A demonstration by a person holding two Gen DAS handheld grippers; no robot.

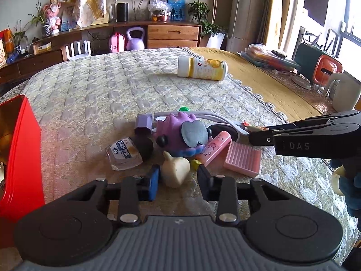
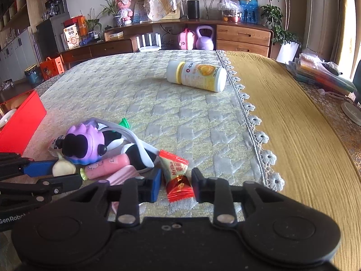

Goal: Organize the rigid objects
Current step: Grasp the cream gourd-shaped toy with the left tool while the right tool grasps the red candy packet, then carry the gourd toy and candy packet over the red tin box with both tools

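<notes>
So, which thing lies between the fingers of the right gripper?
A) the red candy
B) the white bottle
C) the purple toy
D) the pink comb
A: in the right wrist view the red candy lies on the cloth between the fingers of the right gripper, while the white bottle lies far off.

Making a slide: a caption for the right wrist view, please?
Right gripper brackets a red-and-cream wrapped candy on the quilted tablecloth.
</notes>
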